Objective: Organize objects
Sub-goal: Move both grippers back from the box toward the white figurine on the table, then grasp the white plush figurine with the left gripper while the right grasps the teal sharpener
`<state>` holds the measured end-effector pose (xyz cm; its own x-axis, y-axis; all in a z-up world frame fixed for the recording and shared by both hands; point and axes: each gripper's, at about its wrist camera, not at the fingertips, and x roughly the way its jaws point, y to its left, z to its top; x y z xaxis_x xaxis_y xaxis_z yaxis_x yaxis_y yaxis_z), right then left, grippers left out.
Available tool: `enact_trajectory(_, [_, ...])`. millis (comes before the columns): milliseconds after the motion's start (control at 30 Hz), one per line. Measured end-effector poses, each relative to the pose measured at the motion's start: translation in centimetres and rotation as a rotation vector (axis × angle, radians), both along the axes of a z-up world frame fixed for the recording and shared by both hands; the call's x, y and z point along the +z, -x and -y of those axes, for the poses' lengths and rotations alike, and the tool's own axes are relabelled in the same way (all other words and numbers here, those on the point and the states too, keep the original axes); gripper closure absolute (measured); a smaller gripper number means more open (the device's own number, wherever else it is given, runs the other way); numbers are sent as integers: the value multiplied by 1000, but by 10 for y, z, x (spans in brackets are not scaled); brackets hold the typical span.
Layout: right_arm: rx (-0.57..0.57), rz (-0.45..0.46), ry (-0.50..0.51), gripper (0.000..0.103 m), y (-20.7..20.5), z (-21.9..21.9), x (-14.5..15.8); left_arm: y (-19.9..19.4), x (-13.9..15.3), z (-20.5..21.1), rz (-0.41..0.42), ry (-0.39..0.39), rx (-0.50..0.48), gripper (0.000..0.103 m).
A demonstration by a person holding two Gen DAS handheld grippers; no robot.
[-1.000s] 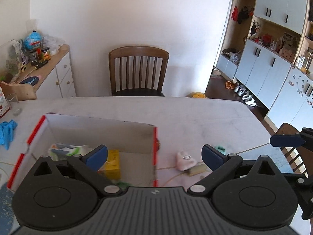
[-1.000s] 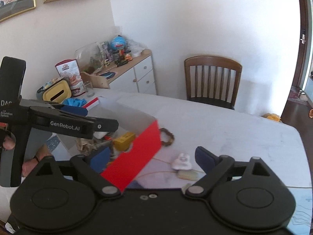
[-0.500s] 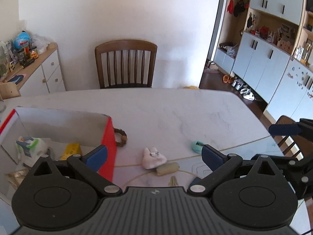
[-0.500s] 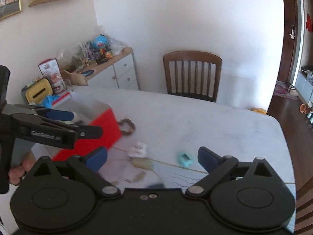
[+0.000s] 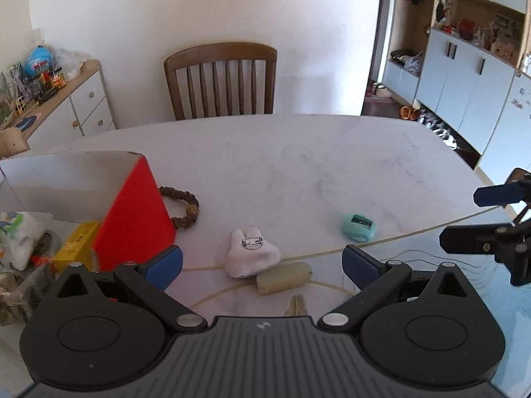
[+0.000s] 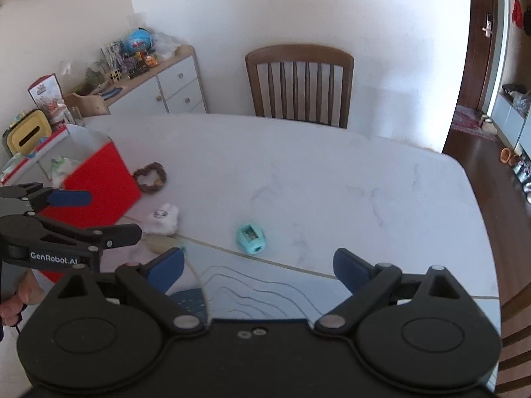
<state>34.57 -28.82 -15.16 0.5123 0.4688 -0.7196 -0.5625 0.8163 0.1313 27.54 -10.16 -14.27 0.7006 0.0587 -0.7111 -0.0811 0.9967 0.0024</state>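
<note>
Clutter lies loose on the marble table (image 5: pixel 298 165): a white cloth lump (image 5: pixel 250 257) with a ring on top, a beige oblong piece (image 5: pixel 283 278) touching its near side, a teal sharpener (image 5: pixel 359 227) nearer the right edge, and a bead bracelet (image 5: pixel 184 207) partly hidden behind the red box (image 5: pixel 132 219) at the left edge. Inside the box a yellow packet (image 5: pixel 78 245) and crumpled wrappers show (cut off by the frame). Both the left gripper (image 5: pixel 262 262) and right gripper (image 6: pixel 259 265) hang spread wide, holding nothing, over the near edge.
</note>
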Motion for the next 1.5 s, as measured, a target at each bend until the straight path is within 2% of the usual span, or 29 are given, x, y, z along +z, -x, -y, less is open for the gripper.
enact_trajectory(333, [54, -30, 18, 15, -25, -20, -36, -45, -26, -6, -59, 21, 64, 0])
enact_trajectory(733, [81, -62, -7, 31, -44, -37, -60, -56, -51, -13, -110, 59, 63, 3])
enact_trajectory(900, [97, -63, -8, 40, -45, -41, -64, -58, -55, -13, -127, 60, 62, 21])
enact_trajectory(1133, [108, -53, -12, 53, -47, -47, -66, -58, -55, -13, -121, 50, 55, 39])
enact_trajectory(1200, [111, -46, -8, 57, -47, -48, -66, -58, -55, -13, -118, 46, 56, 50])
enact_trajectory(1400, [79, -39, -5, 72, -47, -47, -66, -57, -52, -10, -116, 21, 27, 54])
enact_trajectory(1500, [70, -35, -5, 72, -46, -46, -65, -58, -49, -9, -115, 24, 18, 55])
